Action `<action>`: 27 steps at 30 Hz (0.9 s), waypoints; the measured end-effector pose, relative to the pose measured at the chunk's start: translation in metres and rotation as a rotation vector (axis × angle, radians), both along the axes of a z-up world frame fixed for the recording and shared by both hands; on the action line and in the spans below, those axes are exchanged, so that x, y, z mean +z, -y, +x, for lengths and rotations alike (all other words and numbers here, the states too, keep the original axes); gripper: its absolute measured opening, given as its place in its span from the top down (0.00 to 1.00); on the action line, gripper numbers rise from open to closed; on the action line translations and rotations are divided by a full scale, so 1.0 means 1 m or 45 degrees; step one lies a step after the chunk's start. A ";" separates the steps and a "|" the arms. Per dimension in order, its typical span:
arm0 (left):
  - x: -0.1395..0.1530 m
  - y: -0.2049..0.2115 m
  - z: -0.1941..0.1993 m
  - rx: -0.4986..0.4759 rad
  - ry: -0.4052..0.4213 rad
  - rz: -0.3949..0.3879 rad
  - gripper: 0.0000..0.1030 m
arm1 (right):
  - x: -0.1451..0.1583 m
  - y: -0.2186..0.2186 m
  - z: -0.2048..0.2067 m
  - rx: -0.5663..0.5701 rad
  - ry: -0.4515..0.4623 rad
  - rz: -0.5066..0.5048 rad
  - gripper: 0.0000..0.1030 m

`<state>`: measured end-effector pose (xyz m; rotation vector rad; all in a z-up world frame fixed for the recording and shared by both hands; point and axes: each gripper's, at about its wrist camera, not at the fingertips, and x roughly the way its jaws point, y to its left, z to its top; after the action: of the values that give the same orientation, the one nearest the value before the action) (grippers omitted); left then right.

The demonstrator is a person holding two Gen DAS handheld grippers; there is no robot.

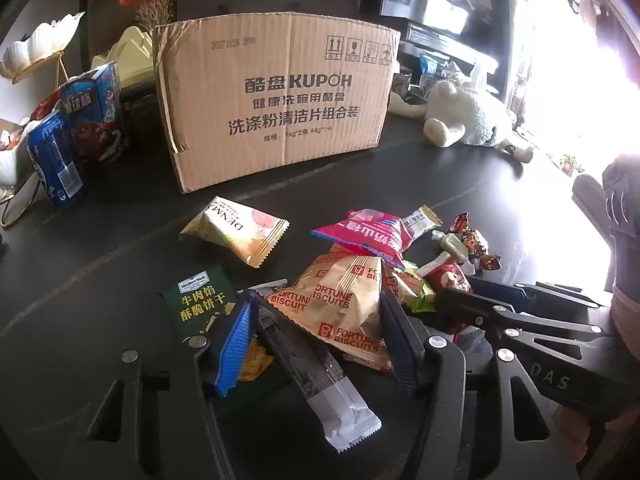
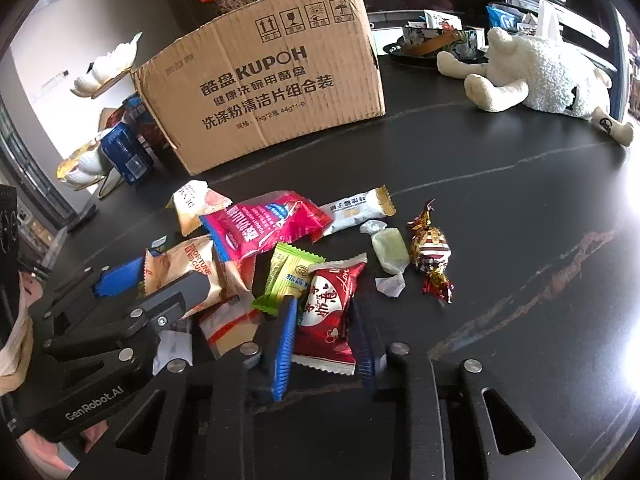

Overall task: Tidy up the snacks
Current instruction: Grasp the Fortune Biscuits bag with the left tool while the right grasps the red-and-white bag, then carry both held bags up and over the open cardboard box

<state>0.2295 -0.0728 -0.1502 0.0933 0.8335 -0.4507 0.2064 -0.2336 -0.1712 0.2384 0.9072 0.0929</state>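
My left hand-held gripper [image 1: 320, 320] sits low over the snack pile on the dark table [image 1: 460, 184], its jaws spread wide on either side of the tan Fortune Biscuits packet [image 1: 340, 300] without pinching it. That packet lies crumpled, its long axis running from near me up and away toward the cardboard box [image 1: 276, 100]. Only this left view shows the grey-and-white bar wrapper [image 1: 320, 376] lying between the fingers, its white crimped end pointing toward me and to the right, and the dark green beef biscuit packet [image 1: 200, 304] just left of the blue finger pad [image 1: 236, 344].

My right hand-held gripper [image 2: 324, 340] is also open, its jaws flanking the near end of the red heart-print packet [image 2: 330, 316]; whether the pads touch it I cannot tell. That packet's long axis runs almost straight away from me, its far crimped edge tilted slightly right. The right view alone shows clearly the yellow-green packet [image 2: 290, 276] tucked beside it, the pale green candy [image 2: 390, 250] and the gold-striped foil candy [image 2: 432, 250] lying apart to the right.

Both views show the pink packet [image 2: 268, 228] on top of the heap, the blue can [image 1: 56, 160] left of the box and the white plush toy [image 2: 548, 76] far right.
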 end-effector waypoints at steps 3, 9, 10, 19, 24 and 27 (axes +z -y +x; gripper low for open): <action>0.003 0.000 -0.003 0.001 0.013 0.004 0.43 | 0.002 0.001 -0.001 -0.001 -0.001 0.015 0.76; 0.016 0.000 -0.011 0.024 0.055 0.025 0.43 | 0.014 0.001 -0.008 -0.003 0.040 0.011 0.76; 0.019 0.000 -0.013 0.032 0.060 0.027 0.43 | 0.017 0.000 -0.010 -0.001 0.047 0.012 0.76; 0.052 -0.004 -0.032 0.067 0.138 0.017 0.43 | 0.050 -0.006 -0.030 0.019 0.158 0.008 0.76; 0.075 -0.007 -0.043 0.095 0.215 0.025 0.43 | 0.072 -0.008 -0.039 0.038 0.227 -0.007 0.76; 0.088 -0.008 -0.050 0.105 0.264 0.026 0.43 | 0.084 -0.009 -0.042 0.049 0.265 -0.013 0.76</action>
<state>0.1799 -0.0645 -0.0624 0.1217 0.6356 -0.3480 0.1642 -0.2249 -0.0876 0.1981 0.7049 0.1460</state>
